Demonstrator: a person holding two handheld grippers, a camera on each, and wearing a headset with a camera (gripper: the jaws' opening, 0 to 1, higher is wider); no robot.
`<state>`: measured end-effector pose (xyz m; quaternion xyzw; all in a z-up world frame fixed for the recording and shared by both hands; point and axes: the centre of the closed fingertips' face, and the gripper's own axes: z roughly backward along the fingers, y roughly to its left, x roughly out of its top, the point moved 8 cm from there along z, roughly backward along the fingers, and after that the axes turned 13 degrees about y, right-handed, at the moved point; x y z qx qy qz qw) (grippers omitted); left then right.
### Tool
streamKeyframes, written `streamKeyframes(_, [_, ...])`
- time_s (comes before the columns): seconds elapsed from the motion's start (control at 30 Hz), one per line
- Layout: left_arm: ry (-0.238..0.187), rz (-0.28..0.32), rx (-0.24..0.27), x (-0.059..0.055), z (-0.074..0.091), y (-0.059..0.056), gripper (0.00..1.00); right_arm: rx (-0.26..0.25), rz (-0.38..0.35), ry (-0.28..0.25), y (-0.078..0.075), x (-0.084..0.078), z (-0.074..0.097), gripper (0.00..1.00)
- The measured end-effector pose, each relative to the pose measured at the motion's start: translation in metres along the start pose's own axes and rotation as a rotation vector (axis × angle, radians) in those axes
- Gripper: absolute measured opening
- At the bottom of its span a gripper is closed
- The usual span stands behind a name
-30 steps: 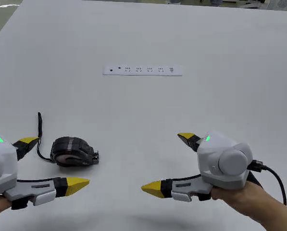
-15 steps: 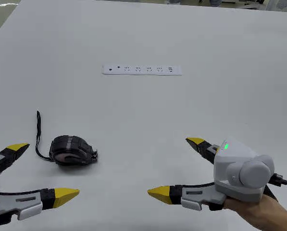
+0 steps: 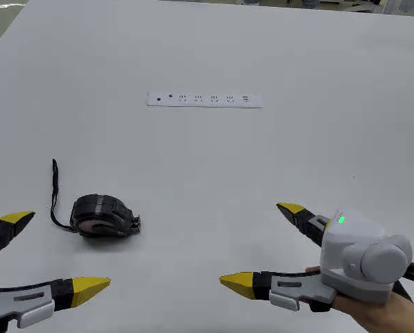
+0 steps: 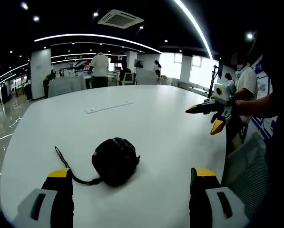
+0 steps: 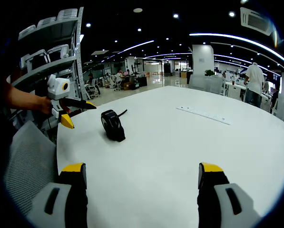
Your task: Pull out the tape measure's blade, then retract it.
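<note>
A black tape measure (image 3: 104, 216) lies on the white table (image 3: 213, 159), its blade fully in and its black wrist strap (image 3: 54, 191) trailing toward the far left. It appears ahead in the left gripper view (image 4: 115, 160) and at the left in the right gripper view (image 5: 113, 125). My left gripper (image 3: 54, 255) is open at the near left, a short way from the tape measure, holding nothing. My right gripper (image 3: 265, 246) is open at the near right, well apart from it, with nothing between its jaws.
A white power strip (image 3: 204, 100) lies flat at the middle of the table, beyond both grippers. In the gripper views the room holds desks, shelving (image 5: 51, 42) and people standing in the background (image 4: 100, 66).
Both grippers have drawn back toward the near edge, away from the tape measure. The tape measure has stayed in place.
</note>
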<state>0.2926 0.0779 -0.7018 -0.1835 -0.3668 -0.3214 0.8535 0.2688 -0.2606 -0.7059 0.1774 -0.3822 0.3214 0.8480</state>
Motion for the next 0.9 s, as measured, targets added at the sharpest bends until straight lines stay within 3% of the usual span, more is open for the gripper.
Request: streamKeyframes(0.9, [-0.006,-0.004,0.0,0.0073,-0.0006,-0.0016,1.0,-0.029,-0.025,0.013,-0.0066,-0.0055,0.0007,1.0])
